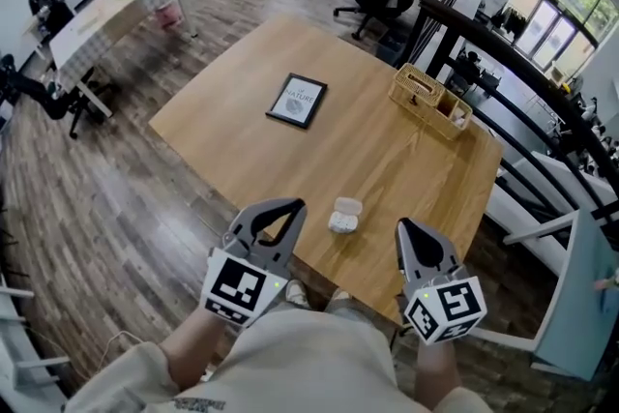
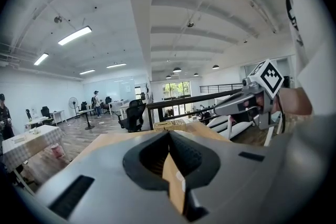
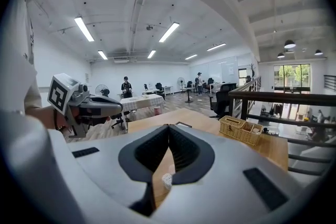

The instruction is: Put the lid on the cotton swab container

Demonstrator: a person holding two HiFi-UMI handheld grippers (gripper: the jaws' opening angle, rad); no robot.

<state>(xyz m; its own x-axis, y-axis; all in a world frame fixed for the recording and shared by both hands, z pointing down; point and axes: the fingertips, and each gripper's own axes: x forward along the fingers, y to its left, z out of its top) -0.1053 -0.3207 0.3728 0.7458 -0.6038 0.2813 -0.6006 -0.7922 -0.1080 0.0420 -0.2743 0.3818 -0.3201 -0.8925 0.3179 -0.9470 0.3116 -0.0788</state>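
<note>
- The 2 task pieces are sitting near the near edge of the wooden table (image 1: 387,140). A flat white lid (image 1: 348,206) is lying just behind the cotton swab container (image 1: 341,223), close enough that I cannot tell whether they are touching. Which piece is which is my reading of 2 small white shapes.
- The left gripper (image 1: 293,206) is hovering with its jaws pressed together at the tips and gripping nothing. Its own view shows only tabletop through the gap behind the tips (image 2: 169,134).
- The right gripper (image 1: 402,224) is likewise closed at the tips and carrying nothing (image 3: 168,127).
- The relation that matters: the pair is lying between the 2 grippers, to the right of the left one and to the left of the right one, about level with their tips. The left tips are looking slightly nearer. The lid's longer side appears to be running roughly left to right, so I judge that either gripper would need to open and turn inward to take it.
- The right gripper view is catching the container (image 3: 167,181) as a white speck through its jaw window, while the left gripper view is missing both pieces.
- Only the head view is showing the framed print (image 1: 297,101) mid-table. All 3 views are showing the wicker basket (image 1: 430,100), well apart from the task pieces.
</note>
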